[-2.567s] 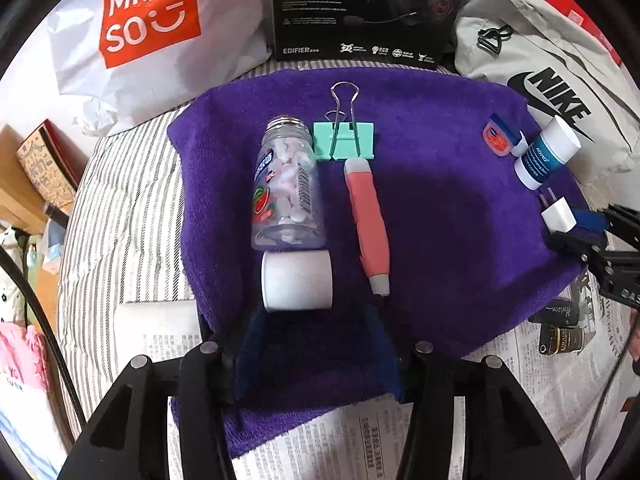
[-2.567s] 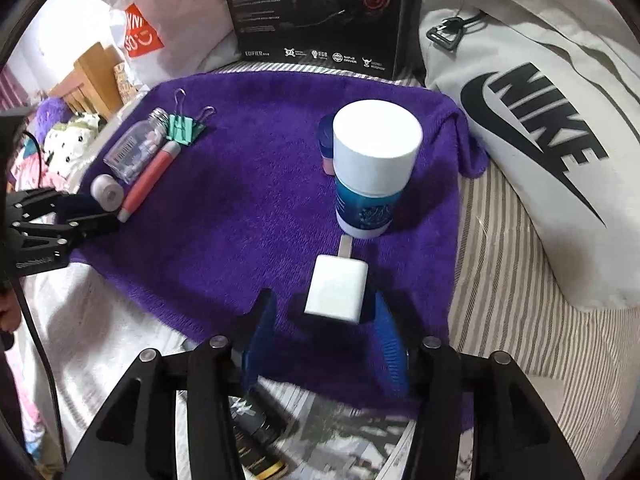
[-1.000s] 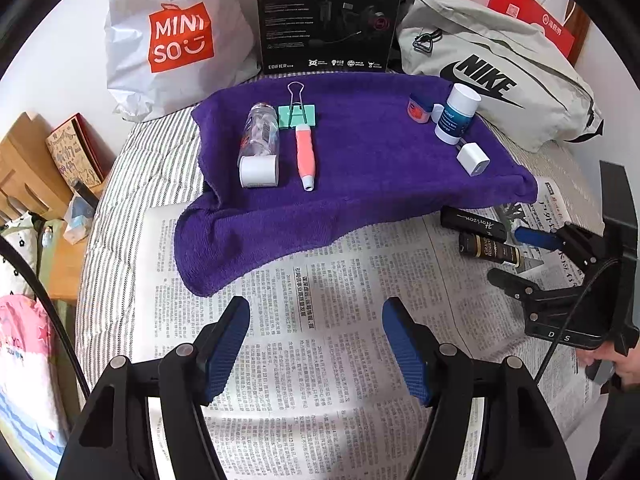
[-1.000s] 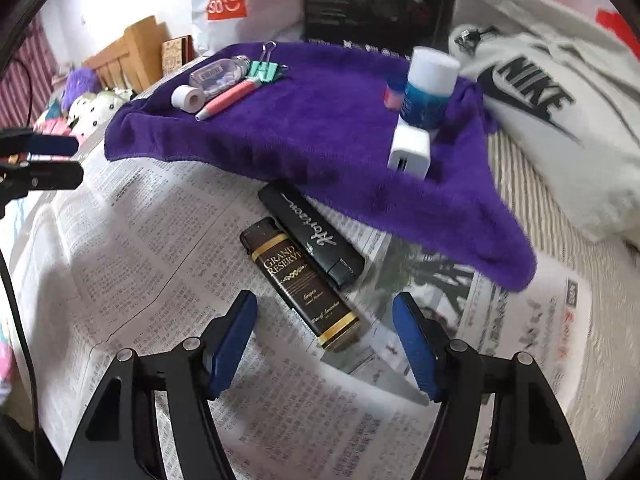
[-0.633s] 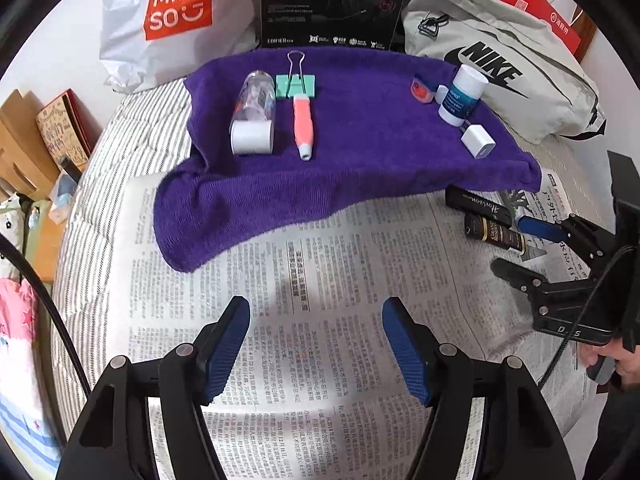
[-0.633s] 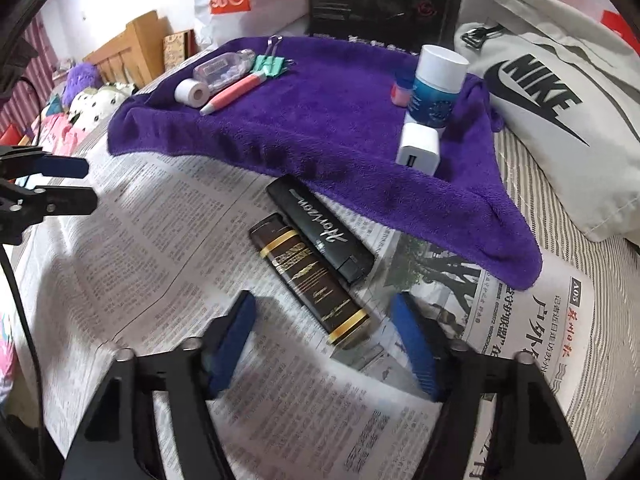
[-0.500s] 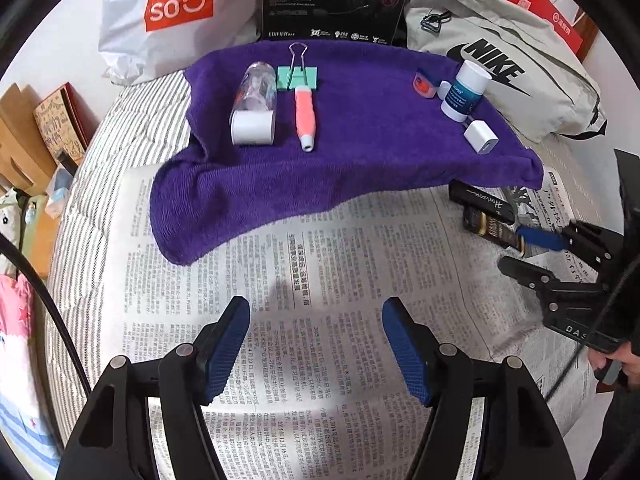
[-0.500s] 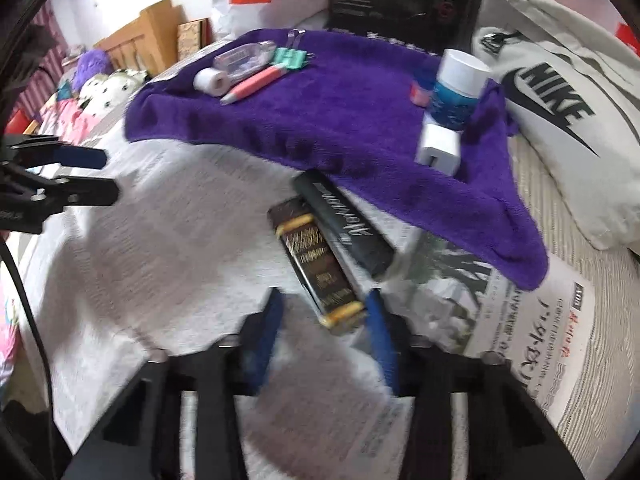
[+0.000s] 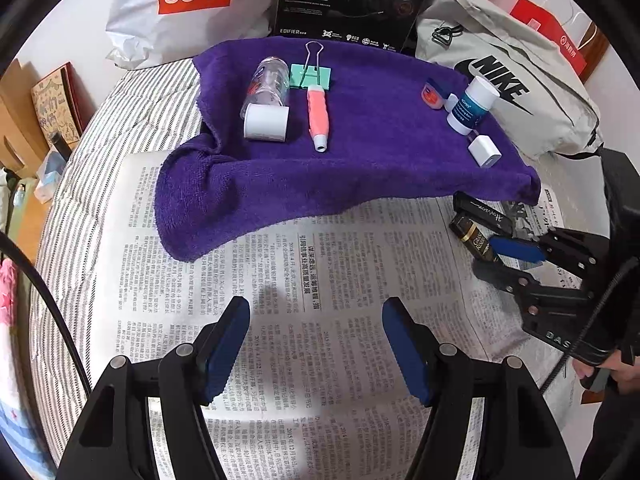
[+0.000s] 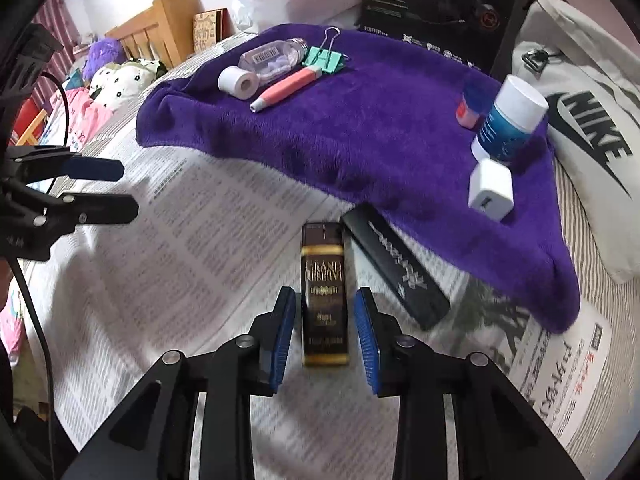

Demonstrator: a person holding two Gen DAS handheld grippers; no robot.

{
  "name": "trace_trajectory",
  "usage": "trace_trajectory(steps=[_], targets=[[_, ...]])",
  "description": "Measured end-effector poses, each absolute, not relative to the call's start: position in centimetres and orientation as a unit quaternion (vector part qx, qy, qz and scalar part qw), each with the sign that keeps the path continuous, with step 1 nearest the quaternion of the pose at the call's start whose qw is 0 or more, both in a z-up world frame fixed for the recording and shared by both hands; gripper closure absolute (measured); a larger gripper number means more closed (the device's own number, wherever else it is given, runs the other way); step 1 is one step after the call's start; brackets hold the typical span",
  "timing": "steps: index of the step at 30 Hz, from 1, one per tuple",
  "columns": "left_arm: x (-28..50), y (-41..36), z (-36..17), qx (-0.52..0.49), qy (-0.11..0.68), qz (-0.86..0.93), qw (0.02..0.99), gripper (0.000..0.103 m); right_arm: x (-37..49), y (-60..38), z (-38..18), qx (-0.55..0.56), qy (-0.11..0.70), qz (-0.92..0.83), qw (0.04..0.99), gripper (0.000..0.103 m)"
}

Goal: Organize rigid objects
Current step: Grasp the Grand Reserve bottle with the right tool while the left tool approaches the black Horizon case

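the right gripper (image 10: 325,330) straddles the near end of a dark brown lighter (image 10: 324,292) lettered "grand reserve" in gold; its blue pads sit narrow on either side with a sliver of gap, not yet touching. the lighter lies flat on newspaper (image 10: 192,240), and just right of it lies a black lighter (image 10: 394,266) with silver script that looks like "horizon". the left gripper (image 9: 316,344) hovers over bare newspaper with its tongs spread wide, holding nothing. farther off, on the purple towel (image 9: 380,152), a white charger plug (image 10: 491,189) sits near the right edge, an upright white-capped blue bottle (image 10: 508,122) beyond it. at far left a clear bottle (image 9: 269,87) lies on its side with pale tablets inside. behind stand a "miniso" bag (image 9: 188,4), an "edifier" box (image 9: 352,0) and a "nike" bag (image 9: 508,76).
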State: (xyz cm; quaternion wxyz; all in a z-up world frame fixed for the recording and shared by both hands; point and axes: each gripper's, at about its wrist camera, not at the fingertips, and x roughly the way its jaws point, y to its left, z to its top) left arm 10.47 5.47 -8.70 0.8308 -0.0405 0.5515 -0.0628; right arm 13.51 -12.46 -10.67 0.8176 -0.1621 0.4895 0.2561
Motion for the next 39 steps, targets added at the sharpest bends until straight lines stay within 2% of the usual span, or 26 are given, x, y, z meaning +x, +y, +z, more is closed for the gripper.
trace_trajectory(steps=[9,21,30,39], targets=[[10.4,4.7,-9.0,-0.042,0.553,-0.068,0.829,0.036,12.6,-13.2,-11.0,-0.138,0.459,0.250,0.841,0.073],[10.0,3.4,-9.5,-0.018,0.569,-0.069,0.819,0.036,13.0,-13.3,-10.7,-0.135,0.476,0.255,0.831,0.073],[9.6,2.6,-8.0,-0.005,0.559,-0.069,0.827,0.036,12.5,-13.6,-10.7,-0.128,0.478,0.247,0.833,0.078],[10.5,0.1,-7.9,-0.014,0.555,-0.080,0.828,0.036,10.1,-20.2,-10.5,-0.089,0.502,0.204,0.836,0.080]])
